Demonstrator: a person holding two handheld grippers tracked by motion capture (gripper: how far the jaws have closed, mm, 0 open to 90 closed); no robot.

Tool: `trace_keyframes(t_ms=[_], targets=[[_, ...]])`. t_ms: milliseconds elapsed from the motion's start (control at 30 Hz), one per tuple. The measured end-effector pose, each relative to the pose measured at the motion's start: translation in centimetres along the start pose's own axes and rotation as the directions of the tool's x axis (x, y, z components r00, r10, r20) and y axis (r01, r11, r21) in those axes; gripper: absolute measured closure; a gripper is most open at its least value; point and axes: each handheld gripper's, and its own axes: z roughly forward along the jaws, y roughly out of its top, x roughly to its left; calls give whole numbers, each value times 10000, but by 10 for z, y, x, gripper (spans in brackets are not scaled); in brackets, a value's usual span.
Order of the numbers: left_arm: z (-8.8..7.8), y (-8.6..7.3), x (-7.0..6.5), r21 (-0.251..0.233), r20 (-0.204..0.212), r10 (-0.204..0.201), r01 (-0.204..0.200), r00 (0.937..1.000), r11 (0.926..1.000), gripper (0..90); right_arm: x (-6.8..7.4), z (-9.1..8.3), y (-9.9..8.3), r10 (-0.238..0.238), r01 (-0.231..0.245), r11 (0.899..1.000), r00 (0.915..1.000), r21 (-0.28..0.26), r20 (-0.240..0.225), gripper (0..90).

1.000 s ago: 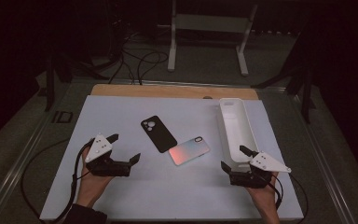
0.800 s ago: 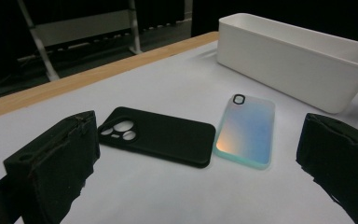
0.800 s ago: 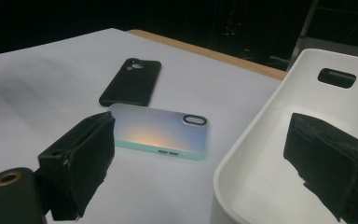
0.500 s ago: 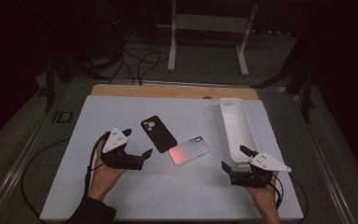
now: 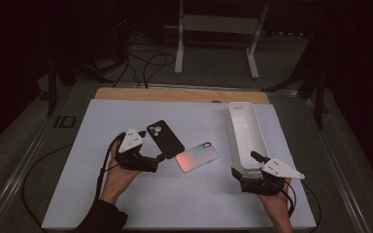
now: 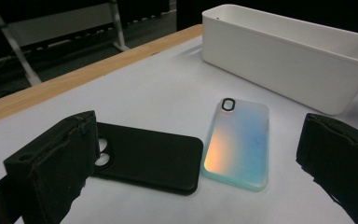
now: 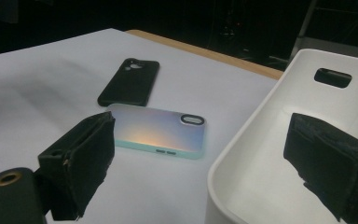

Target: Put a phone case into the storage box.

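A black phone case (image 5: 165,139) lies face down on the white mat, and an iridescent phone case (image 5: 197,157) lies just to its right, touching its corner. My left gripper (image 5: 158,161) is open at the black case's near end, jaws pointing right. In the left gripper view the black case (image 6: 154,161) and the iridescent case (image 6: 240,140) lie between and beyond the open jaws. My right gripper (image 5: 245,165) is open at the near end of the long white bin (image 5: 245,136). In the right gripper view one jaw hangs over the bin (image 7: 261,154), which is empty.
A white mat (image 5: 107,204) covers the table, with a wooden strip (image 5: 175,93) along its far edge. Cables trail from both grippers. A white metal stand (image 5: 218,34) is on the dark floor beyond the table.
My left gripper has moved right and forward, from the mat's left part up to the black phone case. The right gripper and both cases have stayed put.
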Motion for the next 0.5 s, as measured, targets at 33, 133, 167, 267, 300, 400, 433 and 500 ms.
trace_keyframes(t_ms=[33,133,167,267,300,400,433,500], targets=[[3,1,-1,49,60,54,-54,10000,10000,0,0,0,0,-7,7,10000,10000,11,-10,88],[8,3,-3,86,173,108,-110,9998,9999,0,1,0,1,-69,69,10000,10000,19,-28,88],[10,4,-4,124,187,115,-117,9998,9999,0,1,0,1,-81,81,10000,10000,19,-51,88],[14,5,-5,154,238,106,-110,9997,9998,0,1,0,1,-97,97,10000,9999,21,-56,88],[18,6,-5,175,303,134,-140,9995,9997,0,1,0,1,-98,98,9999,9999,25,-55,88],[23,8,-7,225,389,98,-107,9992,9997,0,1,-1,2,-74,74,10000,9999,20,-68,88],[25,9,-7,249,399,131,-141,9991,9996,0,0,-1,2,-90,90,10000,9999,9,-70,88],[29,10,-9,340,451,207,-222,9988,9992,0,0,-2,2,-82,82,10000,10000,-1,-55,88]])
